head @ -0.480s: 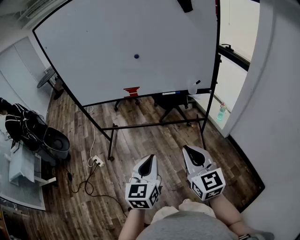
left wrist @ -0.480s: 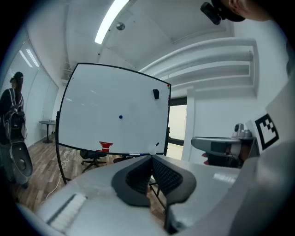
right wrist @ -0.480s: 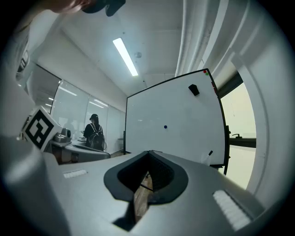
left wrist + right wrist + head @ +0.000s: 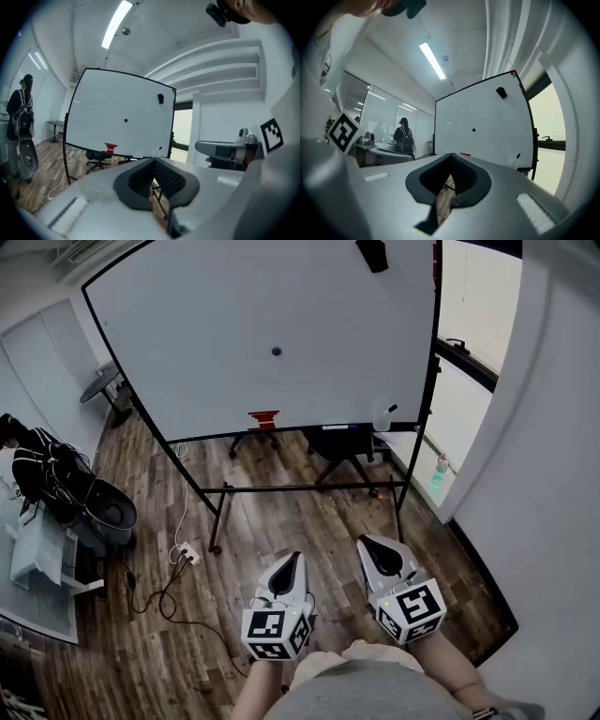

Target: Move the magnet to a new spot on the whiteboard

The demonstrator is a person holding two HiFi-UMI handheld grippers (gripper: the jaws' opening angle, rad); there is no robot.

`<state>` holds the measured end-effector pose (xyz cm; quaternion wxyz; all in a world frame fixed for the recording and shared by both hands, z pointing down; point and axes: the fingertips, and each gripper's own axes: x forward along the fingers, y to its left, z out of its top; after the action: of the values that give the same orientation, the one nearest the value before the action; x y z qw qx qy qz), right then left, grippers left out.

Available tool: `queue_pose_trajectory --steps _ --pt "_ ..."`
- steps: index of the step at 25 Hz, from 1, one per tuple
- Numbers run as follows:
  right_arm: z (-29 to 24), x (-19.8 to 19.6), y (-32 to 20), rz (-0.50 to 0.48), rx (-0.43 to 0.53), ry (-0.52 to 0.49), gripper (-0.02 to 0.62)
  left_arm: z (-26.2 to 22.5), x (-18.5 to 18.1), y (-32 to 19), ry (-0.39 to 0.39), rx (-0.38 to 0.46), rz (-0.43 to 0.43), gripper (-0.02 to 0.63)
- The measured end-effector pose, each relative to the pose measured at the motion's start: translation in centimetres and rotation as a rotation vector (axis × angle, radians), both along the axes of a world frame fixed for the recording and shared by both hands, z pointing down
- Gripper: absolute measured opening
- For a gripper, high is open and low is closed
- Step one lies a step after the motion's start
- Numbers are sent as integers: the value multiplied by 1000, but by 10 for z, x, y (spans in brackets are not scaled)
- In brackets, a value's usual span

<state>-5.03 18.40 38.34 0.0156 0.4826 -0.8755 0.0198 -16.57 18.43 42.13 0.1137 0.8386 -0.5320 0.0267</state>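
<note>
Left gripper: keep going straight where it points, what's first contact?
Nothing close ahead of the left gripper; the line looks free up to the whiteboard, probably its lower right edge. Depth unclear.

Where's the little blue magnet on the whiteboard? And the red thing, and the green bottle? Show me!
blue magnet [image 4: 276,352], head view, the middle of the round dot.
red thing [image 4: 263,418], head view, the middle of its front.
green bottle [image 4: 439,474], head view, the middle of its body.

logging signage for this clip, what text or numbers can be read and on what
No readable words or numbers.
whiteboard: blank apart from the magnet.
marker cubes: square patterns, no letters.
bottle: label too small to read.
</note>
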Motion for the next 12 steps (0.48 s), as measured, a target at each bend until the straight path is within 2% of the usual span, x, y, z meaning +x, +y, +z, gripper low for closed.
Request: queue_pose_trajectory --steps 12 --pt "5 39 -2 -43 26 -14 -2 3 41 0 27 17 -40 5"
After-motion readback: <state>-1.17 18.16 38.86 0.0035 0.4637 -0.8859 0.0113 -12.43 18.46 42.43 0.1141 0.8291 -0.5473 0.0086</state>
